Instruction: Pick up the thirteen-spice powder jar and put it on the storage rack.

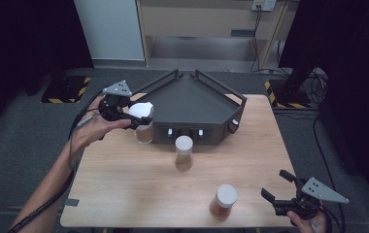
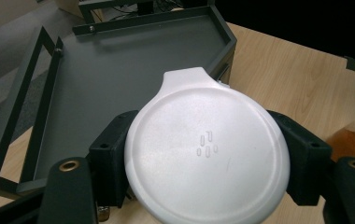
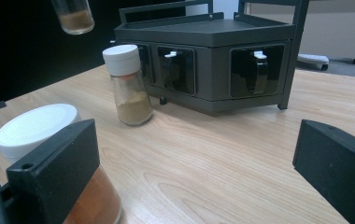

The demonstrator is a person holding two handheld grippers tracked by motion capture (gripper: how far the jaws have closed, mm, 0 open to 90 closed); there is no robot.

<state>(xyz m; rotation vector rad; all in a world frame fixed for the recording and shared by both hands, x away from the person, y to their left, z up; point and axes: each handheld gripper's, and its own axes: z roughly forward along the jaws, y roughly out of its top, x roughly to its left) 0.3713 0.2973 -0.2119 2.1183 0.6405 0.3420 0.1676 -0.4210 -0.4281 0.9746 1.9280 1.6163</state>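
Observation:
My left gripper [image 1: 133, 118] is shut on a spice jar [image 1: 144, 134] with a white lid [image 2: 206, 151], held in the air at the left front corner of the dark grey rack [image 1: 192, 104]. In the left gripper view the black jaws press on both sides of the lid. The jar's brown-filled bottom [image 3: 75, 16] hangs above the table in the right gripper view. My right gripper [image 1: 274, 183] is open at the table's near right corner, with nothing between its jaws [image 3: 194, 172].
A white-lidded jar of tan powder [image 1: 184, 151] stands just in front of the rack [image 3: 213, 60]. A wider jar of orange powder [image 1: 224, 201] stands near the front edge, left of the right gripper. The rack's flat top tray [image 2: 119, 70] has raised rails.

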